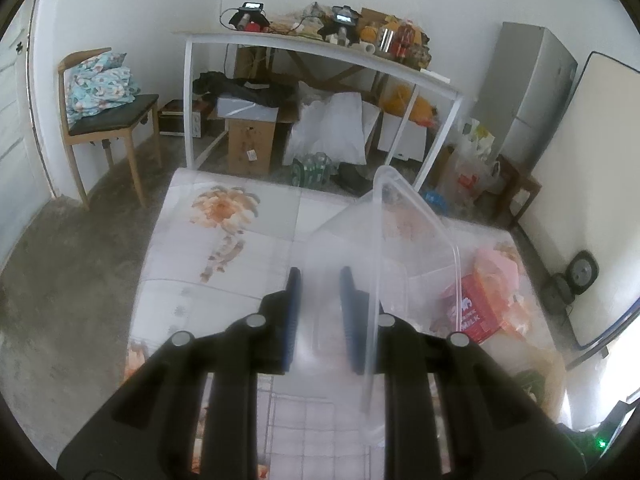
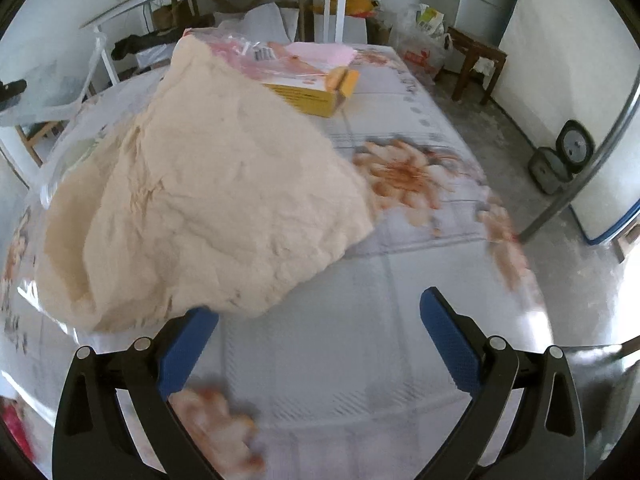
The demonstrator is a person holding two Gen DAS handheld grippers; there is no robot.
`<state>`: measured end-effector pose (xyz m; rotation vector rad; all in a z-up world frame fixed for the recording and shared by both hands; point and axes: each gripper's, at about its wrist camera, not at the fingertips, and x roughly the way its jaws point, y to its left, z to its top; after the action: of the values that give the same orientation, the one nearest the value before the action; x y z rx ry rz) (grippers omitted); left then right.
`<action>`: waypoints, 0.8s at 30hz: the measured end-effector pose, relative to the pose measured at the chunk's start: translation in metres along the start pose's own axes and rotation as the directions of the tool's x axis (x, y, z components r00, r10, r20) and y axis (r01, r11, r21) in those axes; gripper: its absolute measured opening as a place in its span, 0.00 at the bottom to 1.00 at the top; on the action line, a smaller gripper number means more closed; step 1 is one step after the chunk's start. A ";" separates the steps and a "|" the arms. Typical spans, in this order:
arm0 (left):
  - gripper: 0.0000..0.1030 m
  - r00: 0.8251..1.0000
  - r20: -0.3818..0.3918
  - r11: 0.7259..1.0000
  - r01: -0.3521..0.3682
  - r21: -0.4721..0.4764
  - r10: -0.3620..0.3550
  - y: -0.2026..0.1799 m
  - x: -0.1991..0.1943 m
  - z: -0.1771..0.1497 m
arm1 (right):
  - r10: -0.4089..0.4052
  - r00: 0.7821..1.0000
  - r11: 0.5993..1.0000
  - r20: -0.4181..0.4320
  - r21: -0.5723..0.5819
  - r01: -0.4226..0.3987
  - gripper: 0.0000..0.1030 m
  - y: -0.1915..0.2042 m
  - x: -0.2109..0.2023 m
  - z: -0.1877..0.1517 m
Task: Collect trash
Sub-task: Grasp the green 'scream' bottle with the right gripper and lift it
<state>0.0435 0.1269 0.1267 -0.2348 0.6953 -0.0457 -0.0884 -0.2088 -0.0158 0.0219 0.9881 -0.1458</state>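
Observation:
My left gripper (image 1: 318,300) is shut on the wall of a clear plastic bin (image 1: 404,236) and holds it tilted above the flowered table (image 1: 224,248). A red carton (image 1: 478,312) and pink wrappers (image 1: 498,264) lie on the table to the bin's right. My right gripper (image 2: 320,320) is open, just behind a large crumpled beige paper (image 2: 208,200) that lies by its left fingertip (image 2: 196,324). A yellow box (image 2: 316,94) and a pink packet (image 2: 296,60) lie beyond the paper. The clear bin shows at the far left in the right wrist view (image 2: 52,84).
A wooden chair (image 1: 108,128) with a pillow stands at the left. A white-framed table (image 1: 320,56) loaded with clutter stands behind, with boxes and bags under it. A grey fridge (image 1: 528,88) and a small stool (image 2: 476,60) stand at the right. A metal pole (image 2: 580,176) rises at the table's right.

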 end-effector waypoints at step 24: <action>0.18 0.997 0.069 0.998 0.032 -0.047 -0.029 0.047 -0.073 -0.021 | 0.186 0.982 0.675 -0.015 -0.725 -0.139 0.95 0.131 -0.058 0.120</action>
<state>-0.0276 0.1769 0.1458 -0.2915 0.6250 -0.0498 -0.0029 -0.0822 0.0922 -0.6282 0.9202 0.4248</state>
